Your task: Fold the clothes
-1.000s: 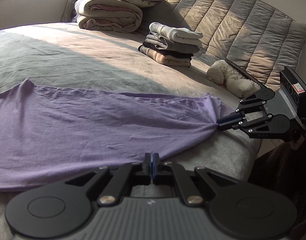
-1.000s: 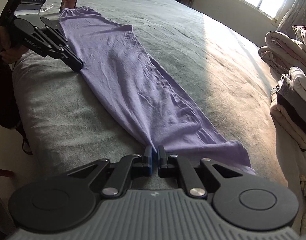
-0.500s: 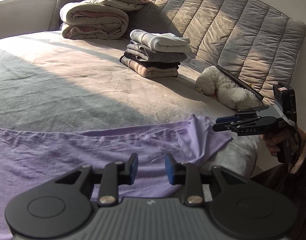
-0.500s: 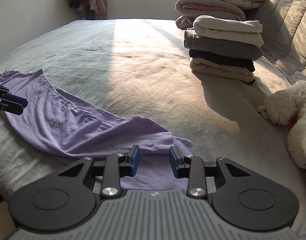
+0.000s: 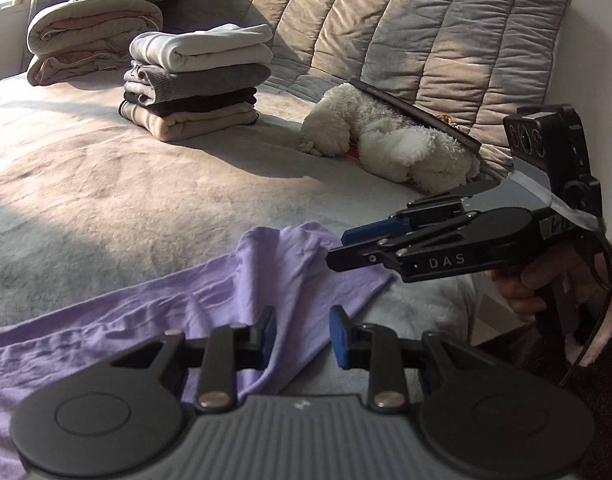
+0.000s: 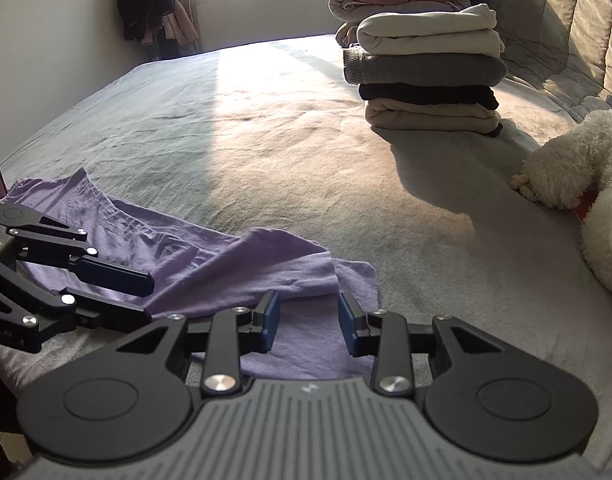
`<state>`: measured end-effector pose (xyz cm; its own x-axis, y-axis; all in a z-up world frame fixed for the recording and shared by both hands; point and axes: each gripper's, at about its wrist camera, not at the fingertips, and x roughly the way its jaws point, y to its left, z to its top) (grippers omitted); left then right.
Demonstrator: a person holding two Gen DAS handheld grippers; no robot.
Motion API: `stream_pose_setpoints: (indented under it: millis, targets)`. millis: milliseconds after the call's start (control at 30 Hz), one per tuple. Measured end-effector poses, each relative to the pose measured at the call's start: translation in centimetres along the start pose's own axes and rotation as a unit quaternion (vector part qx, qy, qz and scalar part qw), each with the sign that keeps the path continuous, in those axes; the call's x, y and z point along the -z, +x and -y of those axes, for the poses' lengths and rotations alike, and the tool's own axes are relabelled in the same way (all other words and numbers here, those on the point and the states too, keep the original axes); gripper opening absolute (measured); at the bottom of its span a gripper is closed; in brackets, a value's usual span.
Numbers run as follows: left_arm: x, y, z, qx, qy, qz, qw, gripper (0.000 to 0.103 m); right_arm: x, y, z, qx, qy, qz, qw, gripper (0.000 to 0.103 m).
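1. Purple garment (image 5: 153,312) is what we are folding; it lies flat along the near edge of the bed (image 5: 105,184), with one end doubled back on itself in loose creases near the bed's near corner on the headboard side.
2. Our left gripper (image 5: 301,334) points downward over that folded end, and its jaws are closing slightly, yet the blue pads stand apart with only cloth lying beneath the gap, not pinched.
3. Our right gripper (image 6: 309,322) also tilts downward over the same end of the garment; its jaws are parted and no fabric is caught between the pads.
4. In the left wrist view we see the right gripper (image 5: 338,248) rolled onto its side, its fingers one above the other, hovering just above the garment's tip.
5. Our right hand (image 5: 546,280) wraps the pistol-style handle at the bed's edge, a pale sleeve cuff showing at the wrist.
6. In the right wrist view the left gripper (image 6: 147,296) comes in from the left edge, also on its side, just above the purple cloth.
7. Farther up the bed, a stack of folded clothes (image 5: 193,80) sits near the quilted headboard (image 5: 426,40), with folded blankets (image 5: 93,40) behind it.
8. A white plush toy (image 5: 390,140) lies against the headboard, well apart from the garment.
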<state>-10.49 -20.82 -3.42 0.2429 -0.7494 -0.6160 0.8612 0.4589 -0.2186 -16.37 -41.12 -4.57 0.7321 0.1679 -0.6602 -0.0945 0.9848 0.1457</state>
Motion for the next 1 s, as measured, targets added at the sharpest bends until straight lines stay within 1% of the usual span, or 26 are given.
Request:
stream_pose_setpoints:
  millis: [133,267,300,333,367,400,433,500,567,633,667,733,800,900,933,1000]
  targets:
    - [-0.8,2.2,0.7,-0.017,0.016,-0.010,0.9997,0.027,0.2,0.0,0.2,-0.010,0.012,-0.005,1.000,0.036]
    - [-1.0,3.6,0.6,-0.034,0.017,-0.012,0.9992,0.027,0.3,-0.2,0.2,-0.011,0.019,-0.005,1.000,0.036]
    - [-0.9,3.7,0.4,-0.040,0.014,-0.010,0.9991,0.020,0.2,-0.2,0.3,-0.012,0.021,-0.004,1.000,0.036]
    - [-0.8,3.8,0.1,-0.046,0.008,-0.005,0.9989,0.006,0.2,-0.2,0.3,-0.013,0.024,-0.004,1.000,0.036]
    - [-0.7,3.8,-0.1,-0.053,0.003,-0.001,0.9986,0.003,0.1,-0.2,0.3,-0.015,0.027,-0.002,1.000,0.036]
    - [-0.7,3.7,-0.6,-0.054,-0.011,0.005,0.9985,0.002,0.1,-0.2,0.3,-0.016,0.029,-0.001,0.999,0.036]
    - [-0.6,3.5,-1.5,-0.049,-0.047,0.017,0.9976,0.002,0.0,-0.2,0.3,-0.017,0.031,0.000,0.999,0.036]
    - [-0.3,3.0,-3.7,-0.046,-0.129,0.037,0.9899,0.002,-0.1,0.0,0.3,-0.018,0.035,0.002,0.999,0.036]
    - [0.2,2.6,-6.0,-0.039,-0.208,0.051,0.9760,0.002,-0.3,0.2,0.3,-0.019,0.040,0.003,0.999,0.036]
    - [0.8,2.4,-7.7,-0.015,-0.263,0.054,0.9631,0.002,-0.4,0.6,0.3,-0.023,0.050,0.002,0.998,0.036]
    - [1.1,2.3,-8.2,-0.007,-0.280,0.055,0.9584,0.002,-0.5,0.8,0.4,-0.026,0.056,0.001,0.998,0.036]
    - [1.5,2.3,-8.6,0.002,-0.300,0.055,0.9525,0.002,-0.7,1.5,0.3,-0.032,0.068,-0.001,0.997,0.036]
    - [1.7,2.3,-8.9,0.011,-0.312,0.054,0.9485,0.002,-1.0,2.1,0.2,-0.038,0.076,-0.001,0.996,0.036]
    - [1.8,2.4,-8.8,0.021,-0.320,0.056,0.9456,0.002,-1.5,2.9,0.4,-0.051,0.107,0.004,0.993,0.036]
    - [1.9,2.4,-8.9,0.029,-0.324,0.057,0.9441,0.002,-1.6,3.1,0.6,-0.057,0.119,0.007,0.991,0.036]
    - [2.1,2.4,-9.2,0.062,-0.342,0.057,0.9360,0.001,-1.8,3.5,1.2,-0.071,0.151,0.014,0.986,0.036]
